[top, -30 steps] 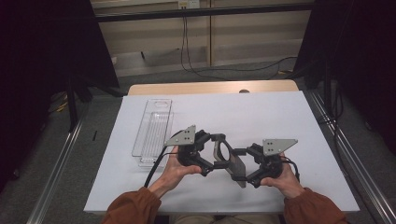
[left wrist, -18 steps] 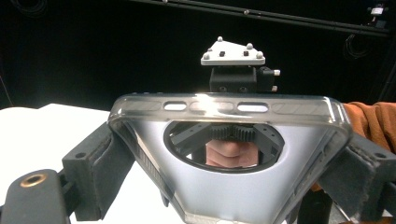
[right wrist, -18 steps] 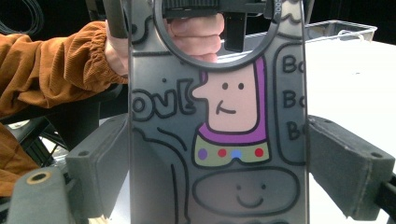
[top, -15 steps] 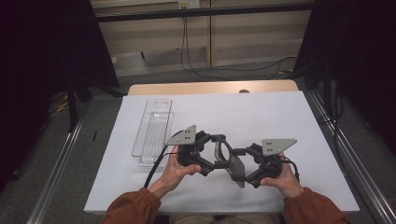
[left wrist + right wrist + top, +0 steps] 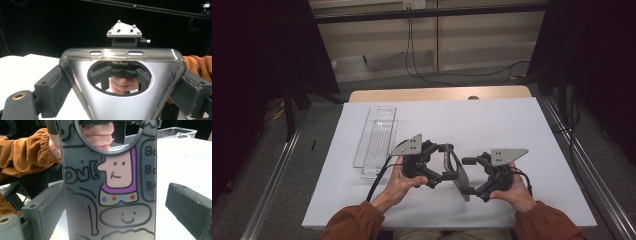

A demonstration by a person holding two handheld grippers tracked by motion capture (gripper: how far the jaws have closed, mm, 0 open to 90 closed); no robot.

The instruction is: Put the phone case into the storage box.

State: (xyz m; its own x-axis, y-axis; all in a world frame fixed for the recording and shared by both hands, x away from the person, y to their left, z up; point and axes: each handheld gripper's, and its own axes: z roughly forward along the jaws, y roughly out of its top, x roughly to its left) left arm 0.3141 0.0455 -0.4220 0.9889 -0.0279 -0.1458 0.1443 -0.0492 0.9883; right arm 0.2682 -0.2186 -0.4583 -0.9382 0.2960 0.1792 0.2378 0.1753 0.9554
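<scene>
A clear phone case [image 5: 458,172] with a round cutout is held upright above the white table [image 5: 492,120], between my two grippers. My left gripper [image 5: 446,164] is shut on it: in the left gripper view both pads [image 5: 51,91] press the edges of the case [image 5: 120,105]. In the right gripper view the case [image 5: 110,195] shows its cartoon print. My right gripper [image 5: 117,210] stands open around it, its left pad [image 5: 46,205] at the case's edge and its right pad a little apart from the case. In the high view the right gripper [image 5: 469,176] faces the left one.
A long clear plastic tray [image 5: 374,140] lies on the left part of the table, with its end also in the right gripper view [image 5: 175,131]. Metal rails [image 5: 269,200] run along both sides of the table. Cables hang at the back wall.
</scene>
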